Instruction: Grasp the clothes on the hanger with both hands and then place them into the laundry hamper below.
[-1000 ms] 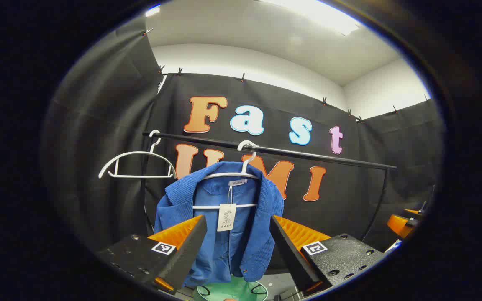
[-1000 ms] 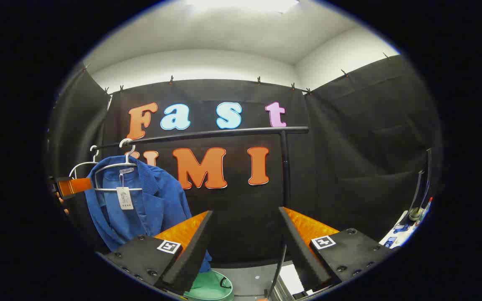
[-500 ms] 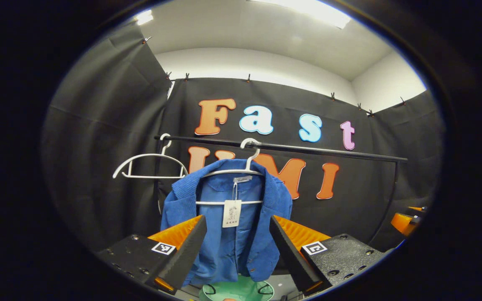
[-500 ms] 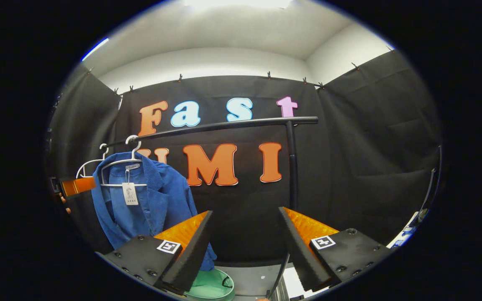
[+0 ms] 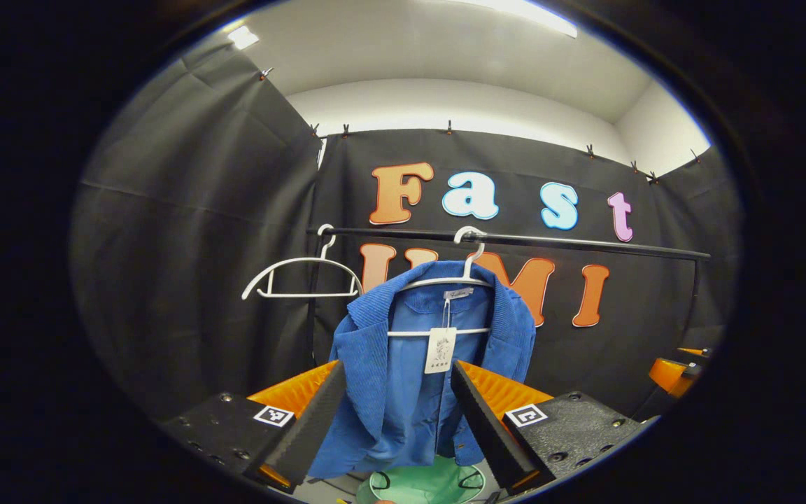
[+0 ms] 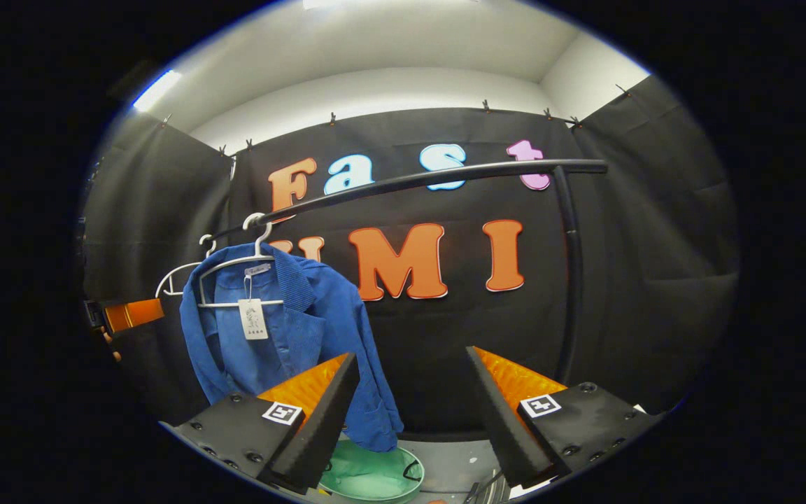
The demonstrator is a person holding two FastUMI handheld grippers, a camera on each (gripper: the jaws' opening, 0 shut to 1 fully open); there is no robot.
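A blue corduroy jacket (image 5: 410, 364) with a paper tag hangs on a white hanger (image 5: 459, 280) from a black rail (image 5: 585, 243). My left gripper (image 5: 397, 409) is open, and the jacket shows between its fingers, farther off. Below it sits a green laundry hamper (image 5: 425, 484). In the right gripper view the jacket (image 6: 291, 336) hangs at the left, the hamper (image 6: 368, 474) under it. My right gripper (image 6: 413, 402) is open, with nothing between its fingers, and stands to the right of the jacket. The left gripper's finger (image 6: 130, 313) shows at that view's left edge.
An empty white hanger (image 5: 301, 276) hangs left of the jacket on the same rail. The rail's black upright post (image 6: 571, 280) stands at the right. Black cloth walls close in the back and both sides. Grey floor (image 6: 445, 465) lies around the hamper.
Both grippers have moved nearer the rail. The jacket has slid rightward in both views, toward the middle in the right gripper view. Both grippers stay open.
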